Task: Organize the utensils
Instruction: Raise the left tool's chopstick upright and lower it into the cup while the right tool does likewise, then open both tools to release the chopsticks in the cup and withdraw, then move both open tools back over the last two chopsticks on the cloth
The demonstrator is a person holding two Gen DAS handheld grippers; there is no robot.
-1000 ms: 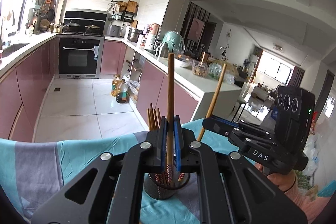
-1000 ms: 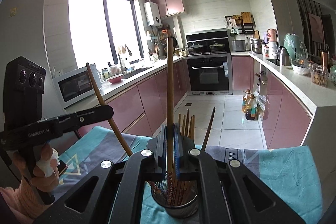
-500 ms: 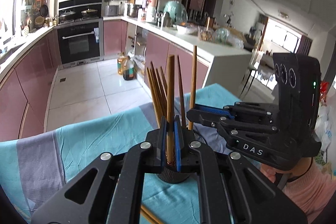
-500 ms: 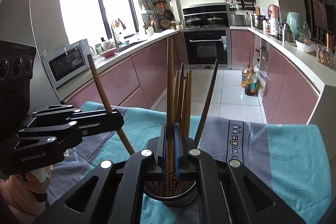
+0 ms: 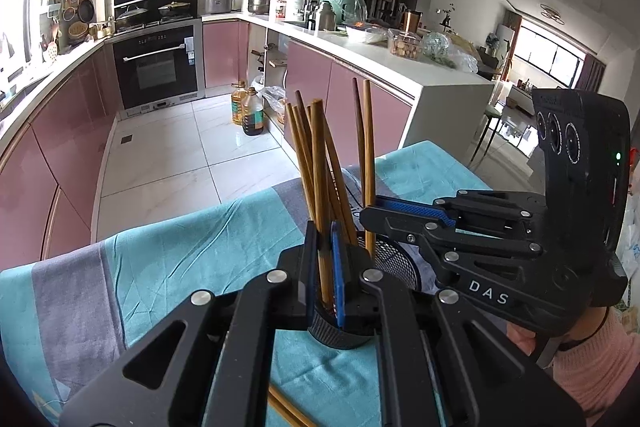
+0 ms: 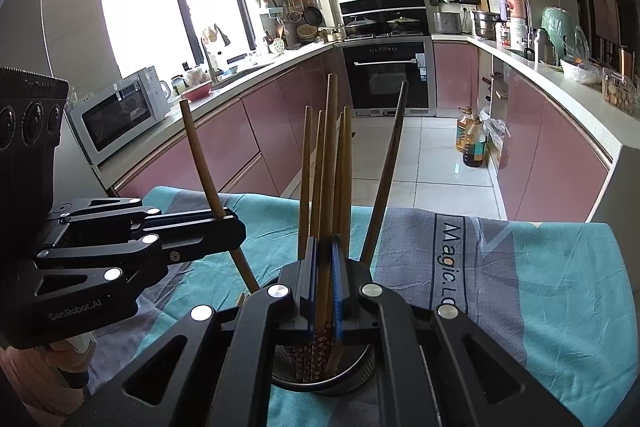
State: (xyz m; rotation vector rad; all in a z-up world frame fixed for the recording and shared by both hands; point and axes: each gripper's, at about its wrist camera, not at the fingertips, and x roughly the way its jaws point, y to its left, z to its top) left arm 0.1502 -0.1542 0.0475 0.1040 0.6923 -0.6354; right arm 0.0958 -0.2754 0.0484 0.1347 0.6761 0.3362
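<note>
Home kitchen, opening onto a living area. Pink cabinets [image 6: 256, 143] are running along both walls; a built-in oven [image 6: 386, 75] is sitting under pots on a hob; a microwave [image 6: 116, 113] is standing by the window; oil bottles [image 5: 248, 107] are resting on the tiled floor.

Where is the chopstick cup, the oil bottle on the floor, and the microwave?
chopstick cup [image 6: 362, 367], right wrist view, on its metal rim.
oil bottle [image 5: 253, 113], left wrist view, on its dark body.
microwave [image 6: 120, 113], right wrist view, on its door.

"DAS" on right gripper [image 5: 366, 215]; "GenRobot.AI" left gripper [image 6: 240, 227]; cloth [image 6: 540, 267] perhaps "Magic.L…".
</note>
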